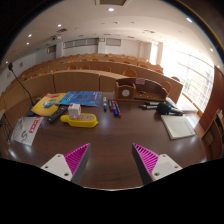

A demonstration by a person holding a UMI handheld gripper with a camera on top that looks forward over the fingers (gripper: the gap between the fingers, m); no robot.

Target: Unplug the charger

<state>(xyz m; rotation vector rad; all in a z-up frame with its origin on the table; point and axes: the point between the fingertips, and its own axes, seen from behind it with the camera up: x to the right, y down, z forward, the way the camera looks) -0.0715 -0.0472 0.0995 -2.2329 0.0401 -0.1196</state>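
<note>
- Above the near edge of the brown wooden table (110, 150), the gripper (110, 160) hangs wide open, holding nothing.
- Farther back lies a yellow rectangular box (80, 120).

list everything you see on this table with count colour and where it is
table: 1, brown wood, under everything
white box: 1, white with red print, near table edge, far left of the fingers
yellow device: 1, yellow, mid-table beyond the left finger
white charger block: 1, white, just behind the yellow device
blue and yellow flat packs: about 2, behind the charger block
wooden organiser: 1, brown, far side of table
paper sheet: 1, white, right side
hand-held gripper: 1, white fingers with pink pads, open, nothing between them
</note>
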